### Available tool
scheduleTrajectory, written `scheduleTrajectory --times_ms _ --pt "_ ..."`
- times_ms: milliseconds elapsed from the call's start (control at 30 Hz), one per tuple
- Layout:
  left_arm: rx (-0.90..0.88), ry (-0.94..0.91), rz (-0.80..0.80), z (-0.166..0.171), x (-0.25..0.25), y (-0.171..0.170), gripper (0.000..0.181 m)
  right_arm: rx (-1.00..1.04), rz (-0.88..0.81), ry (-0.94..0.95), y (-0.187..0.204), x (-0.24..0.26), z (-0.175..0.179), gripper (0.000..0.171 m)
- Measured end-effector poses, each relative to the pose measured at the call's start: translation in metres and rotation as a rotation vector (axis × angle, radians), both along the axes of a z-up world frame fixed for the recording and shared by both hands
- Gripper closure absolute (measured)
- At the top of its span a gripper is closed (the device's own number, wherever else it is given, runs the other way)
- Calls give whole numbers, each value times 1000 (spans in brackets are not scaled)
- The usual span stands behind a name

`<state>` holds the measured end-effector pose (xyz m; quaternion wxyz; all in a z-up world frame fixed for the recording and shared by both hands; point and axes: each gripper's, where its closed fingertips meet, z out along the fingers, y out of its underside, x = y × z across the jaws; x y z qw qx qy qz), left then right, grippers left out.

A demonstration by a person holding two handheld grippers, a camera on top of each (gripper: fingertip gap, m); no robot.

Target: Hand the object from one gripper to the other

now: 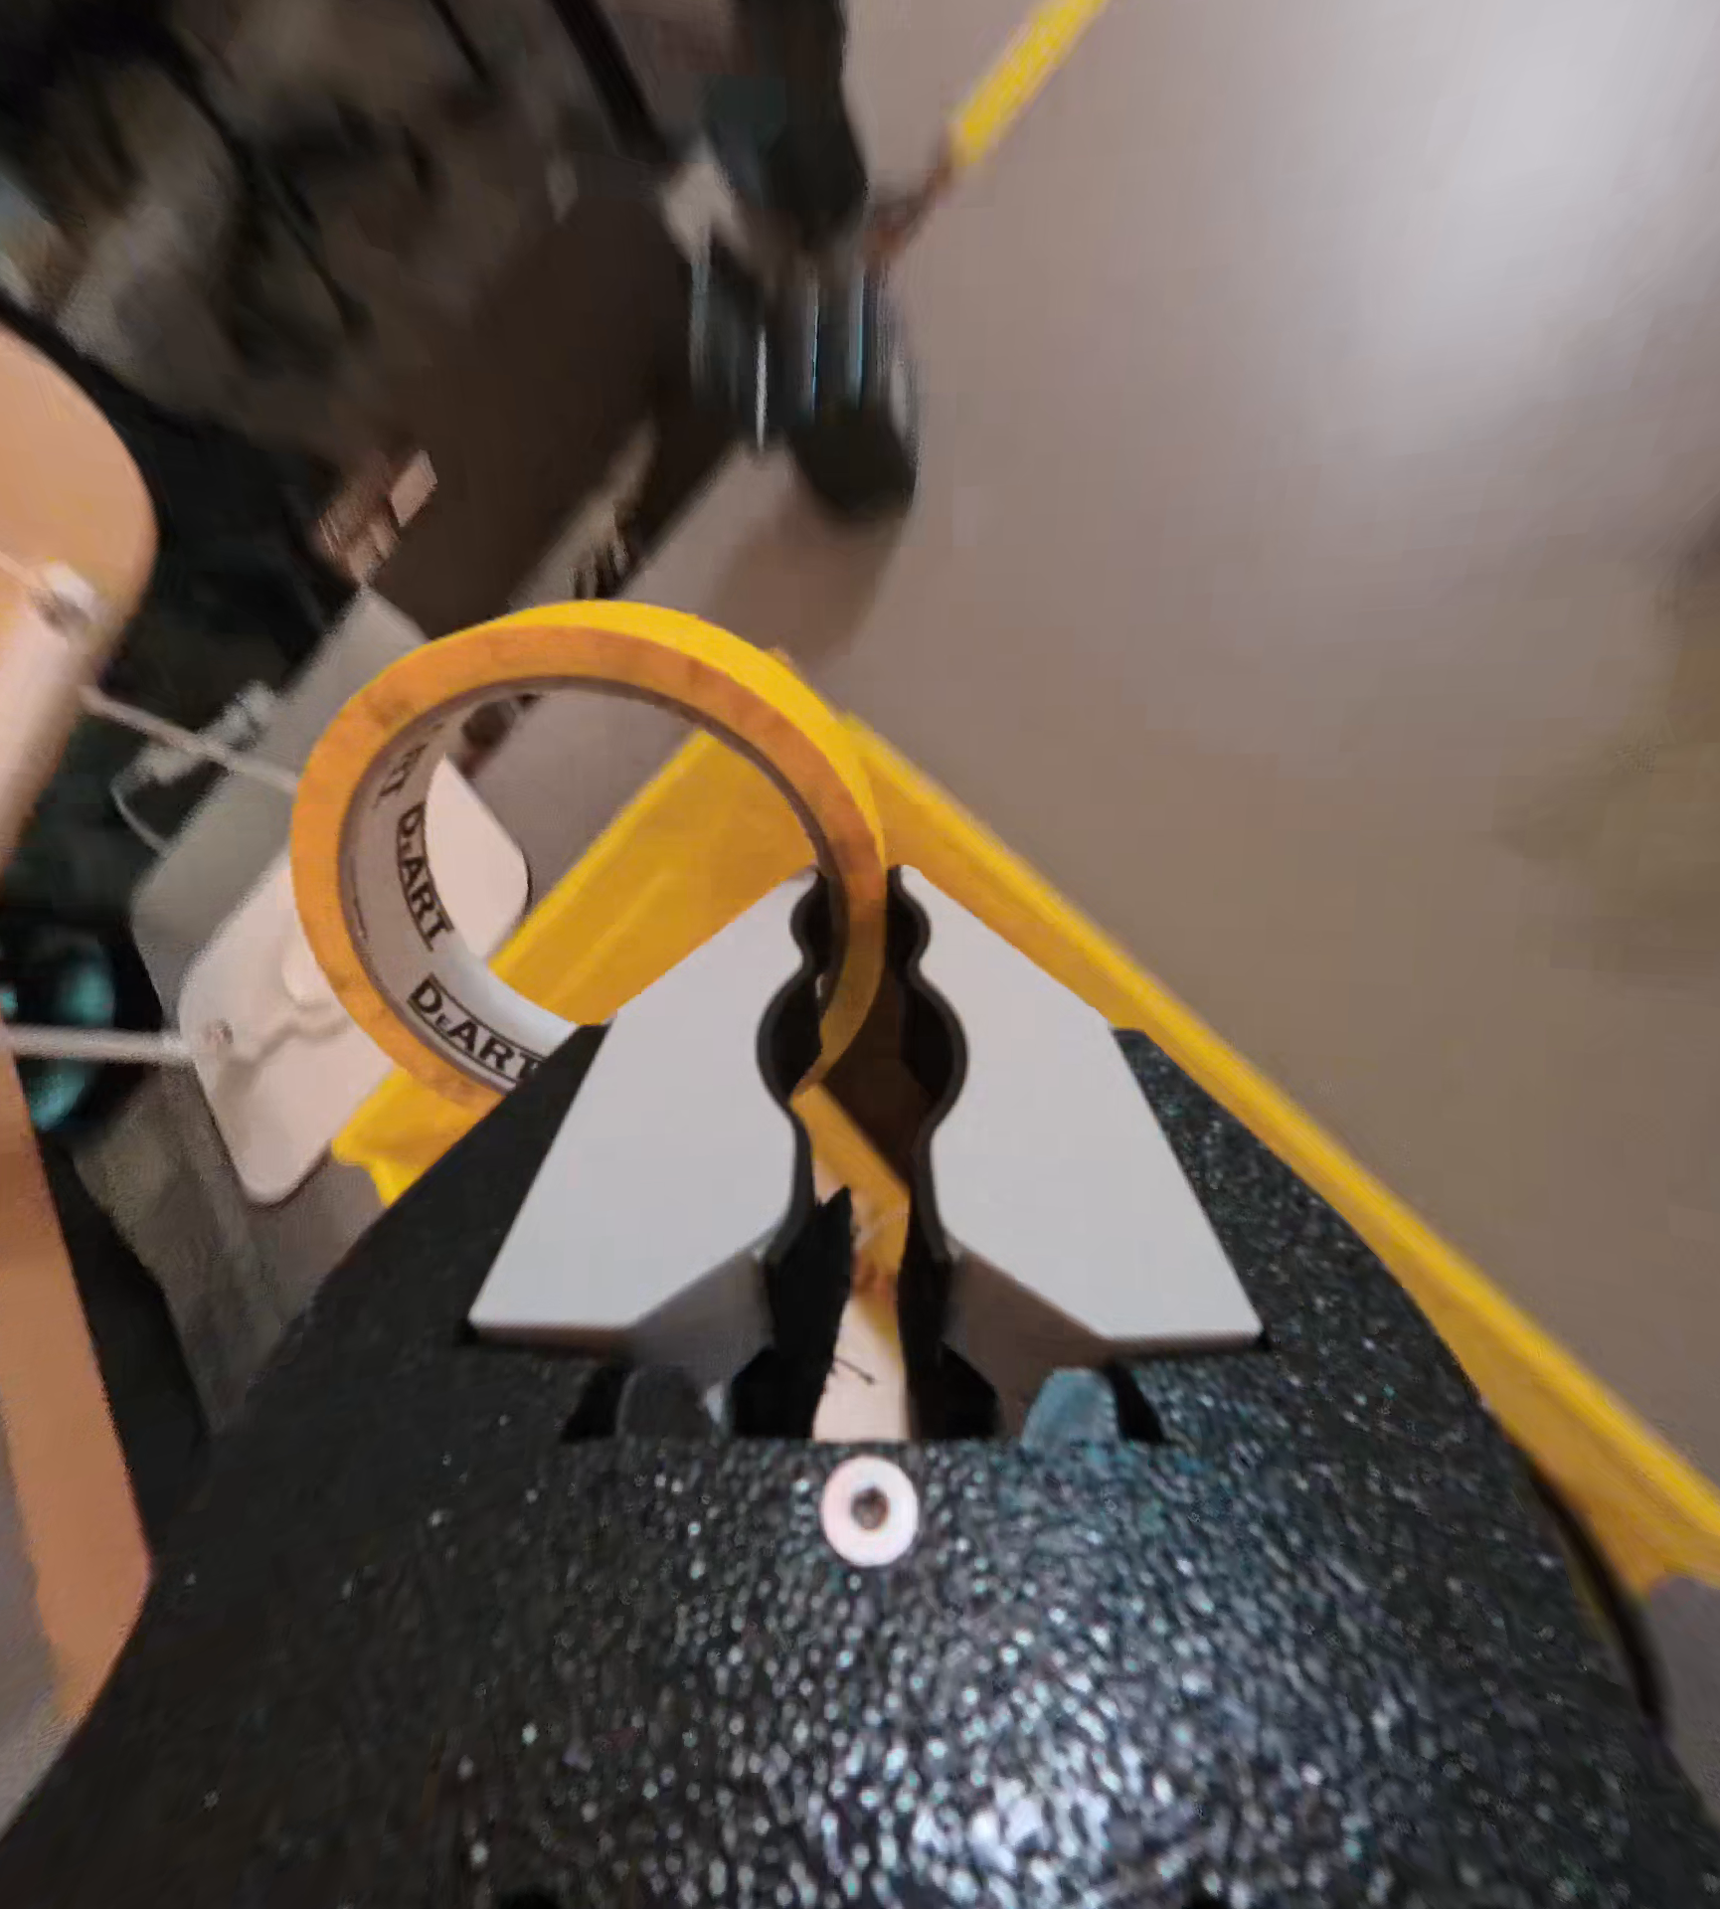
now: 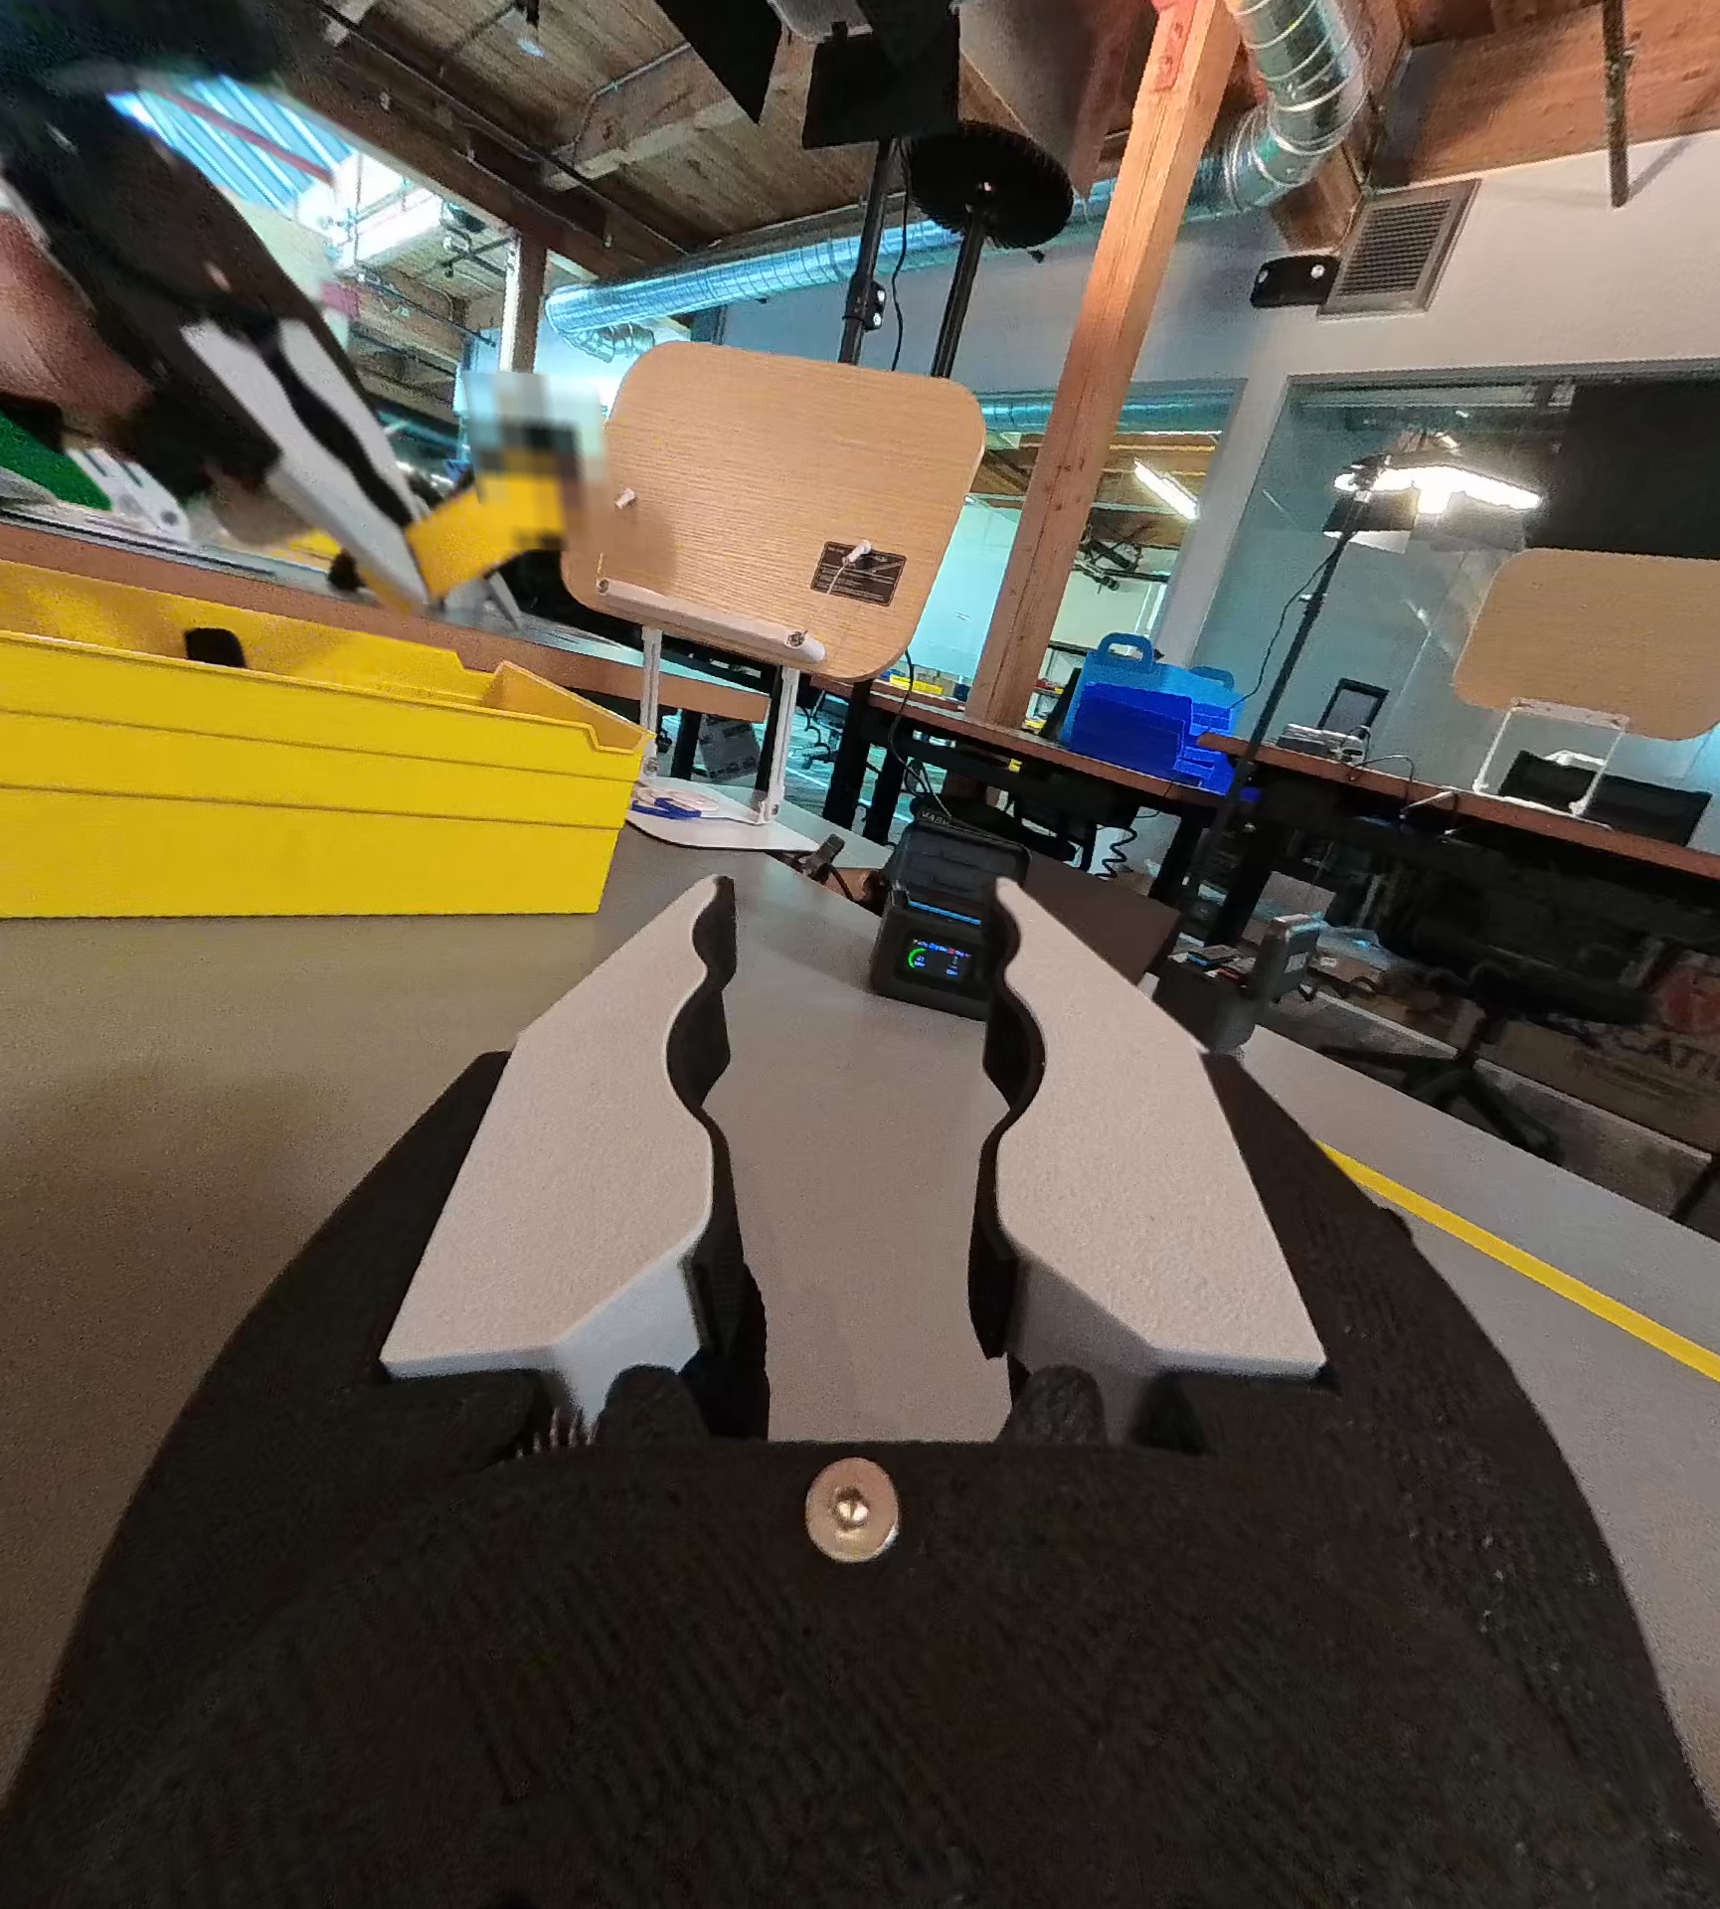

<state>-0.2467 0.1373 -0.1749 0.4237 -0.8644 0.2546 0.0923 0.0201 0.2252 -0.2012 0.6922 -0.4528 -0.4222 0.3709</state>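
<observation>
The left tool (image 1: pixel 854 992) pinches the rim of a yellow tape roll (image 1: pixel 567 826) – the roll held in the air above the yellow bin (image 1: pixel 1145 992). The right tool (image 2: pixel 861 930) gapes wide and empty over the grey counter (image 2: pixel 164 1085), beside stacked yellow bins (image 2: pixel 267 785).

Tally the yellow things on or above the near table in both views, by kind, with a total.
Roll of yellow tape, pinched in the left gripper: 1
Yellow bins, nested in a stack: 3, judging by the rims
Yellow line along the table: 1
Total: 5
</observation>
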Motion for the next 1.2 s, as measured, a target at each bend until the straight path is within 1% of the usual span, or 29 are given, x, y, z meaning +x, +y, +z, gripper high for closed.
scheduleTrajectory --times_ms 33,67,133,200,233,300,333,367,433,500,567,600,667,700,733,800,900,967,1033,1067,1100,1133,1200 --pt "87 -26 -34 16 18 -2 175 -9 8 2 -1 0 0 125" --pt "167 -49 -83 30 40 -5 174 -23 22 3 -2 0 0 126" --pt "309 -112 -235 52 95 -11 175 -80 80 -4 -7 -1 -1 126" --pt "431 -169 -385 65 149 -18 175 -188 201 -50 -17 -5 -5 127" --pt "474 -190 -439 66 171 -20 174 -230 247 -105 -22 -6 -7 128" --pt "519 -236 -523 59 211 -20 175 -241 202 -219 -17 -1 -8 126" --pt "525 -258 -565 51 228 -19 175 -255 220 -229 -21 4 -1 128" --pt "529 -282 -601 42 243 -17 175 -317 281 -208 -30 9 11 131" --pt "527 -347 -666 25 270 -11 175 -508 479 -114 -53 23 42 130" --pt "526 -427 -738 14 294 -8 175 -721 635 -65 -63 36 59 129" --pt "510 -439 -802 3 316 -5 175 -898 747 -105 -70 46 60 118" --pt "492 -421 -826 -3 325 -3 175 -962 796 -115 -72 50 60 115" --pt "462 -394 -872 -12 341 1 175 -1053 869 -110 -75 58 62 116" --pt "452 -388 -892 -16 348 3 175 -1079 896 -107 -75 62 62 118" --pt "441 -383 -905 -19 353 5 175 -1094 919 -107 -76 65 62 124" --pt "419 -357 -922 -26 361 8 174 -1105 957 -104 -78 71 63 138" --pt "403 -370 -936 -29 370 9 174 -1061 920 -128 -76 75 57 159" --pt "310 -448 -897 -33 373 13 171 -1016 915 -151 -77 79 55 161" --pt "173 -603 -884 -32 374 11 151 -892 858 -212 -78 81 47 164" --pt "116 -725 -868 -26 373 12 128 -799 812 -251 -78 82 42 164" --pt "73 -853 -850 -17 370 14 113 -695 779 -296 -79 84 37 164" --pt "45 -974 -850 -7 367 14 107 -574 748 -336 -81 87 34 164" --pt "1 -1167 -853 11 362 16 102 -304 664 -431 -84 91 25 164"
